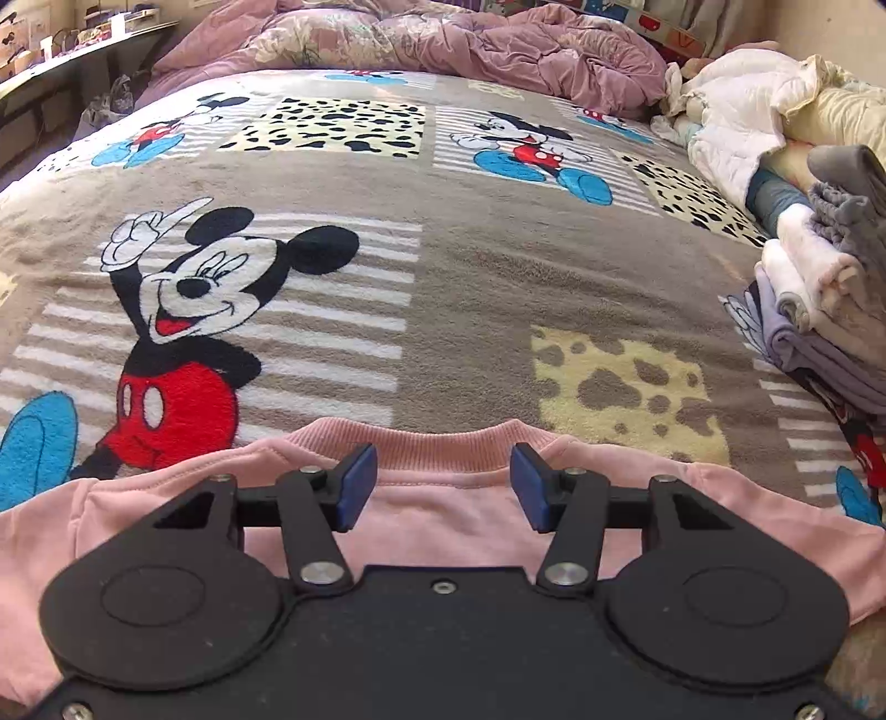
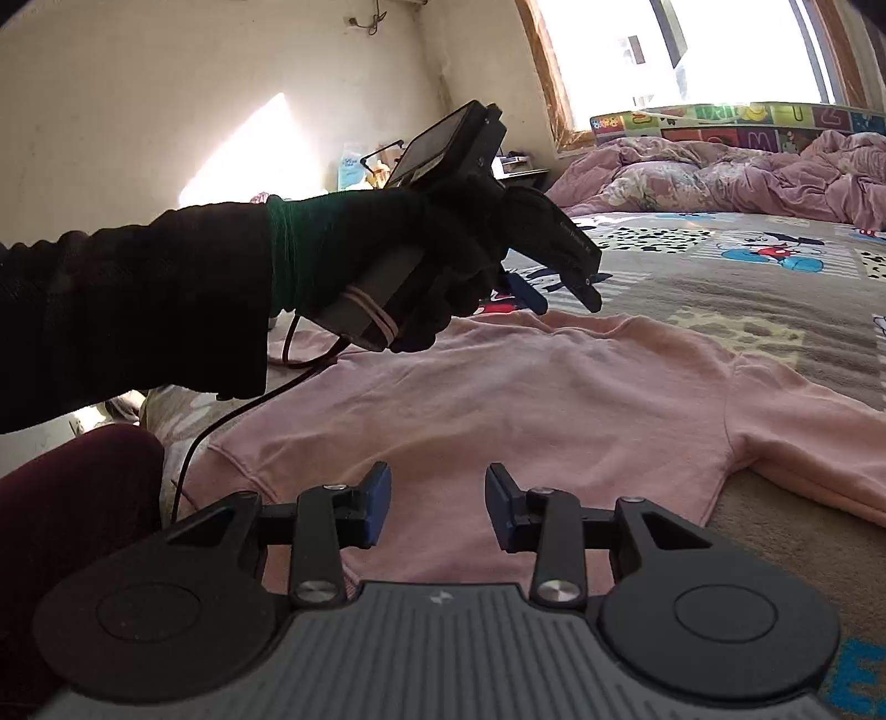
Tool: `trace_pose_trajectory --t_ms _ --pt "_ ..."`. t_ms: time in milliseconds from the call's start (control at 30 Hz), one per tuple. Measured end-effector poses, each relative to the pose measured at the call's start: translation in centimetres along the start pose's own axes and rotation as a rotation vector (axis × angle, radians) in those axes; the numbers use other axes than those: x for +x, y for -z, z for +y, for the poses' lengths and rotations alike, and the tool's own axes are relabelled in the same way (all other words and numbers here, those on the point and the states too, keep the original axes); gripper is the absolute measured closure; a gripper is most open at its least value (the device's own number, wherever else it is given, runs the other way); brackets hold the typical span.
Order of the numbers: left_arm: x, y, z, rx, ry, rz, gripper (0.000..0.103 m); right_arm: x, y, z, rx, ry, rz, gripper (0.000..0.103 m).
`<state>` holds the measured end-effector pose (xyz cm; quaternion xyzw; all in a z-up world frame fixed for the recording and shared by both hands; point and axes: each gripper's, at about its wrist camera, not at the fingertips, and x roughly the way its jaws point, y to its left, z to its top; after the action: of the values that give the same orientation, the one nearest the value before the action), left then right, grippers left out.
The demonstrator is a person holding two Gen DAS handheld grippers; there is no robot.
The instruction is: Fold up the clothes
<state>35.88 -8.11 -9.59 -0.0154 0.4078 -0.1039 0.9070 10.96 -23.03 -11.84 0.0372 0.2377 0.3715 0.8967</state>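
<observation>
A: How many garments were laid out for folding?

B: One pink sweatshirt (image 2: 498, 399) was spread flat on the Mickey Mouse blanket (image 1: 470, 266), close to the near edge of the bed, with its ribbed collar (image 1: 443, 440) turned toward the far edge. One sleeve was seen stretched toward the right edge in the right wrist view.

A: And the tools?

B: Two were counted. The left gripper (image 1: 443, 487) was held just above the collar, jaws released, nothing between the blue pads (image 1: 354, 487). The right gripper (image 2: 437, 507) was held over the lower body of the sweatshirt, jaws likewise spread and nothing held. The left gripper (image 2: 559, 288) was also seen from the side in a dark gloved hand (image 2: 398, 266).

A: Anything else on the bed?

B: One stack of folded clothes (image 1: 819, 310) was placed at the right edge, one heap of white and cream laundry (image 1: 764, 111) behind it, and one rumpled pink duvet (image 1: 443, 39) along the far edge. The pieces in the stack could not be counted.

A: What was hidden?

B: The hem of the sweatshirt was covered by the gripper bodies, and the second sleeve was largely cut off. The stack was cropped by the frame.

A: Any readable writing?

B: Small print on the left gripper's side was too blurred to be read. Letters on the colourful panel (image 2: 747, 124) behind the duvet could not be made out with certainty.
</observation>
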Motion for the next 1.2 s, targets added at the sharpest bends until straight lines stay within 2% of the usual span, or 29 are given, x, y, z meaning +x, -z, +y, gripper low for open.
trace_pose_trajectory --t_ms 100,167,200,233,267,300,400,500,633,767,833,900,933,1033,1100,1200 --pt "1.9 0.1 -2.9 0.086 0.003 0.005 0.051 0.3 0.1 0.5 0.001 -0.013 0.014 0.062" --pt "4.8 0.0 -4.0 0.096 -0.032 0.044 0.051 0.3 0.4 0.1 0.018 -0.010 0.025 0.062" --pt "6.0 -0.1 -4.3 0.103 -0.049 0.065 0.047 0.3 0.5 -0.1 0.027 -0.008 0.029 0.062" --pt "6.4 -0.3 -4.3 0.088 -0.054 0.059 0.043 0.3 0.6 -0.2 0.036 -0.007 0.030 0.061" --pt "6.5 -0.7 -4.2 0.064 -0.050 0.048 0.045 0.3 0.6 -0.3 0.045 -0.005 0.030 0.061" --pt "5.4 -1.1 -3.8 0.028 -0.025 0.022 0.046 0.2 0.6 -0.4 0.053 -0.005 0.028 0.061" --pt "1.9 -1.2 -2.4 0.012 0.007 -0.060 0.048 0.1 0.7 -0.6 0.066 -0.007 0.024 0.060" --pt "-1.4 -0.7 0.6 -0.034 -0.021 -0.100 0.048 -0.2 0.6 -0.5 0.063 -0.007 0.021 0.059" --pt "-3.4 0.1 5.7 -0.087 -0.106 -0.096 0.048 -0.7 0.7 -0.6 0.055 -0.006 0.017 0.057" --pt "-1.8 0.4 7.2 -0.124 -0.088 -0.065 0.049 -0.8 0.7 -1.0 0.072 0.001 0.017 0.056" --pt "0.4 0.3 7.0 -0.141 -0.051 -0.037 0.049 -0.7 0.8 -1.1 0.077 0.006 0.020 0.055" --pt "3.3 0.2 6.3 -0.107 -0.084 0.012 0.049 -0.3 0.9 -1.2 0.075 0.009 0.031 0.054" --pt "3.9 0.2 6.0 -0.094 -0.101 0.003 0.045 -0.2 1.0 -1.2 0.074 0.010 0.036 0.054" --pt "2.2 -0.7 5.7 -0.111 -0.089 -0.060 0.045 0.1 1.0 -1.3 0.072 0.007 0.045 0.053" --pt "0.6 -0.7 4.8 -0.073 -0.061 -0.099 0.045 0.0 0.9 -1.5 0.083 -0.003 0.042 0.053" --pt "0.1 -0.6 2.5 -0.031 -0.010 -0.091 0.046 -0.1 0.9 -1.8 0.097 -0.015 0.037 0.052"
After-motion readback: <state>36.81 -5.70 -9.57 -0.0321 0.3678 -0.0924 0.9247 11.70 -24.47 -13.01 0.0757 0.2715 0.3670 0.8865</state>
